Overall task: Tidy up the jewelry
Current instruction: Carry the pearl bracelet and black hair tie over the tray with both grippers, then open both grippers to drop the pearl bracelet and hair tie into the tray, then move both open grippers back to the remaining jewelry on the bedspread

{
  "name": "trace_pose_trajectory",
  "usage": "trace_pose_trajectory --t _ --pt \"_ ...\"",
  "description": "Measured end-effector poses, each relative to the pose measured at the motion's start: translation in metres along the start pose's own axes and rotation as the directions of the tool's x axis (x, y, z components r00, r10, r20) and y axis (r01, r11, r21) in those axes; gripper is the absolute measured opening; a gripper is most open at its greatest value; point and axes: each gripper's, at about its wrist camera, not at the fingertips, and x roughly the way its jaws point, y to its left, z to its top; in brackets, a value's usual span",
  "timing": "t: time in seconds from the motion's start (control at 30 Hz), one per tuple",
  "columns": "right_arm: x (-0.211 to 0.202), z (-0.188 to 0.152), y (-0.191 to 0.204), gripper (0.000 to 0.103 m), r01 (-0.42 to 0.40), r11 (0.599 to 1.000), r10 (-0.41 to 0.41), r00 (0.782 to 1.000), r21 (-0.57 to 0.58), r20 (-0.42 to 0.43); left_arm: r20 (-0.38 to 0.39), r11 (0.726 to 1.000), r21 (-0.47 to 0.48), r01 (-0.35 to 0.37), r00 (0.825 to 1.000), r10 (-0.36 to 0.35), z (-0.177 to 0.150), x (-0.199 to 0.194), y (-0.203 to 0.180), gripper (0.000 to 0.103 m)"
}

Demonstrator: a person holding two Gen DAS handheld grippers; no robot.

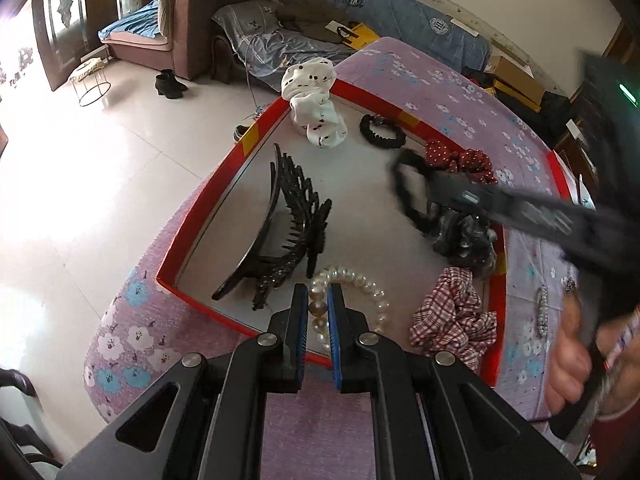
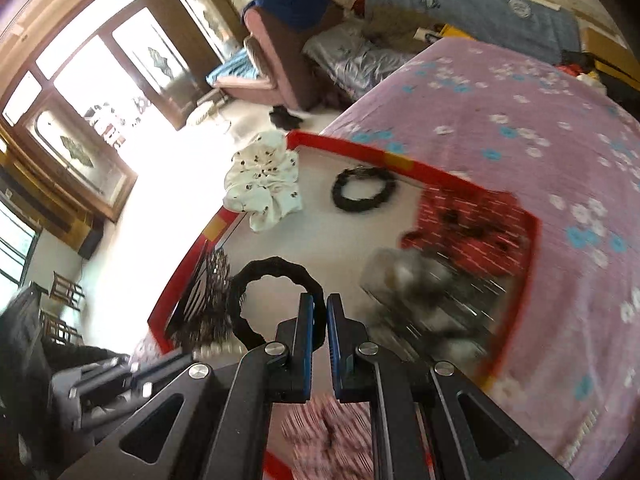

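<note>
In the left wrist view, a black hair claw clip (image 1: 276, 232) lies just ahead and to the left of the left gripper (image 1: 318, 300), inside the red-walled tray (image 1: 192, 216). That gripper's 2 blue-padded jaws are pinched onto a pearl bracelet (image 1: 352, 296), whose loop curves off to the right of the jaws over the tray's grey floor. Further right, a red-and-white checked scrunchie (image 1: 452, 316) rests against the tray's near right corner, with a grey-black scrunchie (image 1: 464, 236) just beyond it. Far ahead lie a white spotted scrunchie (image 1: 314, 108), draped over the tray's far corner, a thin black hair tie (image 1: 382, 130) and a red dotted scrunchie (image 1: 460, 158). Only this view shows the right gripper (image 1: 430, 184) from outside, blurred, with a fuzzy black hair band (image 1: 406, 192) at its tip.

The right wrist view shows what that one cannot: the jaws of the right gripper (image 2: 319, 310) are pressed onto the band (image 2: 276, 296), its loop hanging to their left, apparently lifted off the tray floor, though blur makes this uncertain. The tray sits on a pink flowered cloth (image 2: 520, 128).

A round emblem marks the blue bedding (image 1: 400, 12) behind, its lettering too small to read.
</note>
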Motion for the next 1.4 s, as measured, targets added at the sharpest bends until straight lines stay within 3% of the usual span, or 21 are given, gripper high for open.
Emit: trace_pose_trajectory --t 0.3,0.6,0.7,0.77,0.8,1.13,1.4 --pt "0.054 0.026 0.029 0.009 0.037 0.998 -0.041 0.996 -0.051 -0.074 0.009 1.0 0.015 0.008 1.0 -0.008 0.0 -0.004 0.003 0.009" --pt "0.065 0.029 0.038 0.01 0.058 0.996 -0.063 0.995 -0.069 -0.077 0.024 0.999 0.019 0.028 0.999 -0.028 0.002 -0.015 0.005 0.009" --pt "0.063 0.028 0.041 0.013 0.059 0.996 -0.064 0.995 -0.071 -0.074 0.038 0.999 0.032 0.029 0.999 -0.03 0.001 -0.023 0.002 0.011" --pt "0.061 0.028 0.042 0.028 0.052 0.996 -0.056 0.996 -0.068 -0.072 0.049 0.999 0.041 0.025 0.998 -0.027 0.0 -0.029 0.0 0.023" --pt "0.06 0.029 0.041 0.029 0.051 0.996 -0.055 0.996 -0.067 -0.068 0.058 0.999 0.044 0.019 0.998 -0.022 0.0 -0.032 0.0 0.025" --pt "0.024 0.022 0.043 0.03 0.023 0.998 -0.023 1.0 -0.058 -0.01 0.094 1.0 0.011 -0.027 0.995 0.026 -0.008 -0.06 0.001 0.026" --pt "-0.027 -0.009 0.025 0.03 0.014 1.0 -0.013 0.999 -0.021 0.04 0.101 0.998 -0.016 -0.058 0.993 0.059 -0.023 -0.076 -0.016 0.027"
